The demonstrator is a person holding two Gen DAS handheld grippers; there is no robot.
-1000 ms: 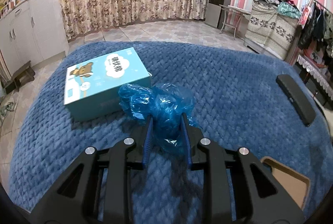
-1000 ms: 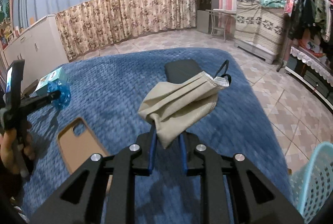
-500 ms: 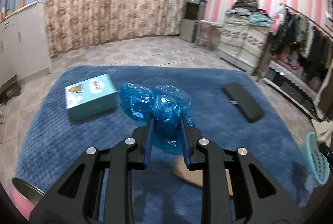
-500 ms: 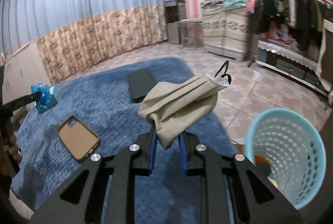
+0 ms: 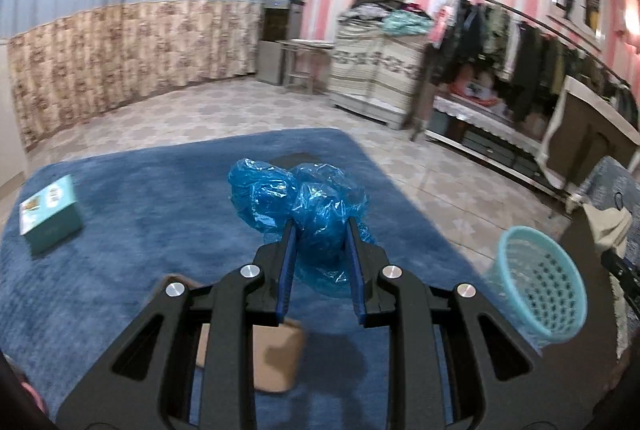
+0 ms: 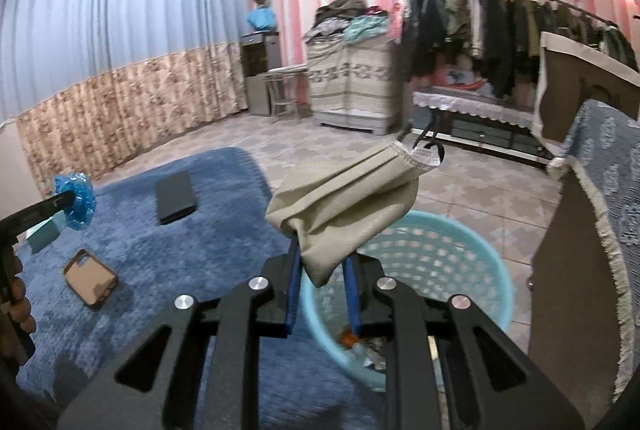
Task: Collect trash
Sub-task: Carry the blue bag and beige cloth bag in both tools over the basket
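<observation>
Both my hands have swung right over the last second. A second ago the right view showed only the blue blanket with the basket barely clipping the corner; now the light blue basket fills the space directly under my right tongs. That tells me the carry is nearly over on this side and the drop is the next step.

The right tongs are pinching the beige face mask by its lower end, so most of the mask stands up and forward above the basket's opening. Some scraps already lie at the basket's bottom. I judge that spreading the tongs here would let the mask fall inside, though its far end leans toward the rim.

My left tongs are pinching the crumpled blue plastic bag, which bulges out above the tips. On this side the basket has come into view well off to the right, on the floor past the blanket's edge, so the bag is not yet over it. The teal box and the tan phone case lie on the blanket.
</observation>
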